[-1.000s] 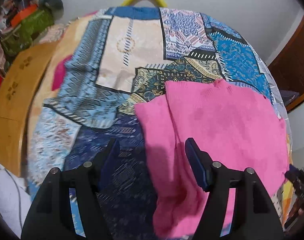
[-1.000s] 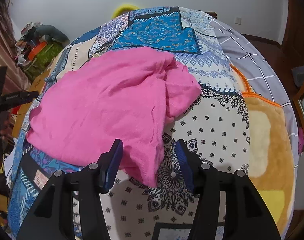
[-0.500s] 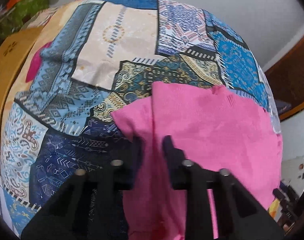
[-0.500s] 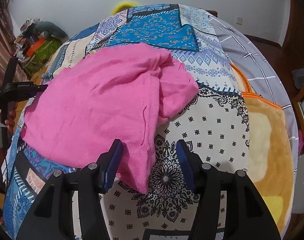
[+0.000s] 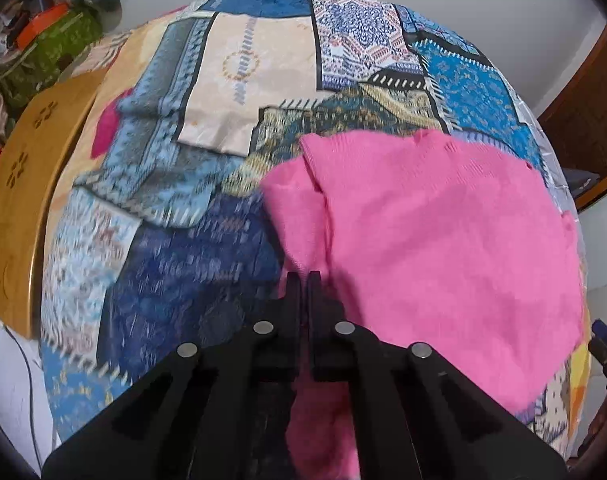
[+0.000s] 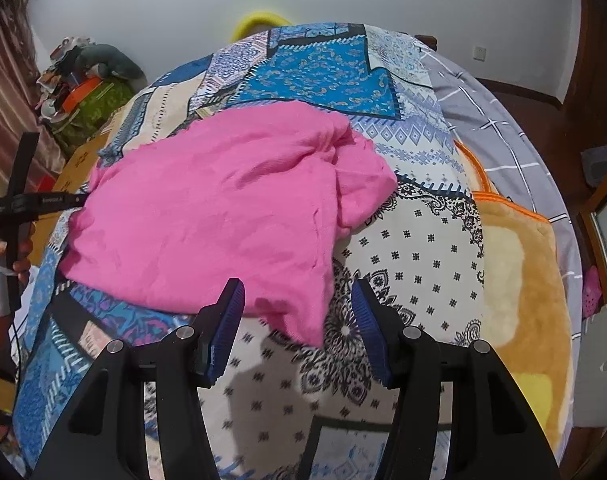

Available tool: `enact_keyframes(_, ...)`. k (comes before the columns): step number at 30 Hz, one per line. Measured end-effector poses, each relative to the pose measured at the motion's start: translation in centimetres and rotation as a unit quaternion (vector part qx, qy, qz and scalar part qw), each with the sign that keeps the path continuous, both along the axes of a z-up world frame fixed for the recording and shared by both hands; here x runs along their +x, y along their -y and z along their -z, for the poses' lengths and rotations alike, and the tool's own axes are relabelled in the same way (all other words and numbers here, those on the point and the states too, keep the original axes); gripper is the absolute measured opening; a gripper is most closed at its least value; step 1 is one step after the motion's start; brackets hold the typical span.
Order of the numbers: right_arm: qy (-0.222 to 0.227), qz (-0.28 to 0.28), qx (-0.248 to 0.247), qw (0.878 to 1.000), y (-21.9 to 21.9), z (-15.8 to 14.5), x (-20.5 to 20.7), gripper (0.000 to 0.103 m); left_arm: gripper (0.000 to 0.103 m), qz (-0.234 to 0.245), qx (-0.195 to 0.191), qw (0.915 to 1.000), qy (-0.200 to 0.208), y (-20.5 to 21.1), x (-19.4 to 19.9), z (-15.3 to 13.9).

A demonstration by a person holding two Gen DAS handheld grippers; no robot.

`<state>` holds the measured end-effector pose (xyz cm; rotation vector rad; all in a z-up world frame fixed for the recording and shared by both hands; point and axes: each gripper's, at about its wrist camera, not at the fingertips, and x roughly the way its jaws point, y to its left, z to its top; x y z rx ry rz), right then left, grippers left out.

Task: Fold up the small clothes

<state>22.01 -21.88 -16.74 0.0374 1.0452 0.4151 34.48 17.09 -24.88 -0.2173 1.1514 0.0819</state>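
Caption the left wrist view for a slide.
Left hand-held gripper, just closed, shut on the edge of a pink garment lying on a patchwork bedspread.

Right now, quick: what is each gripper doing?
Left gripper: jaws just closed, shut on the pink garment edge.
Right gripper: open, holding nothing; a garment corner lies between its jaws.

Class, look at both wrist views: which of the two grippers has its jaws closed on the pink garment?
The left gripper: its jaws are pinched together on the edge of the pink garment. The right gripper stands open, its pads clear of the cloth.
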Motion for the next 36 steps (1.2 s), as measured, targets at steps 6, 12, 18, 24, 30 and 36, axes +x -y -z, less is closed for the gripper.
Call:
enact_keyframes(6,0.004,-0.015,0.005,1.0,-1.2,-1.1,-1.9,0.066,0.0,-0.003,0.001,1.0,-0.007,-0.7,-4.0,-0.4)
enact_keyframes(12,-0.006,-0.042,0.009,0.999,-3.2,-0.7,-2.9,0.07,0.0,-0.011,-0.017,0.9997,0.015,-2.0,-7.1,-2.3)
enact_keyframes(18,-0.058,-0.017,0.04,0.997,-3.4,1.7,-1.7,0.07,0.006,0.0,0.029,0.9992,0.027,-2.1,-7.6,-3.3)
enact_keyframes(24,-0.085,0.03,0.072,0.993,-2.9,3.6,0.3,0.07,0.014,-0.009,0.021,0.9996,0.019,-2.7,-6.6,-2.4)
enact_keyframes(30,-0.081,0.052,0.089,0.991,-2.7,3.8,1.6,0.063,0.055,-0.014,0.037,0.9988,0.029,-2.6,-5.6,-2.2)
enact_keyframes(36,-0.064,0.059,0.058,0.995,-2.7,4.1,2.5,0.024,0.065,-0.004,0.052,0.998,0.036,-2.4,-4.4,-2.6)
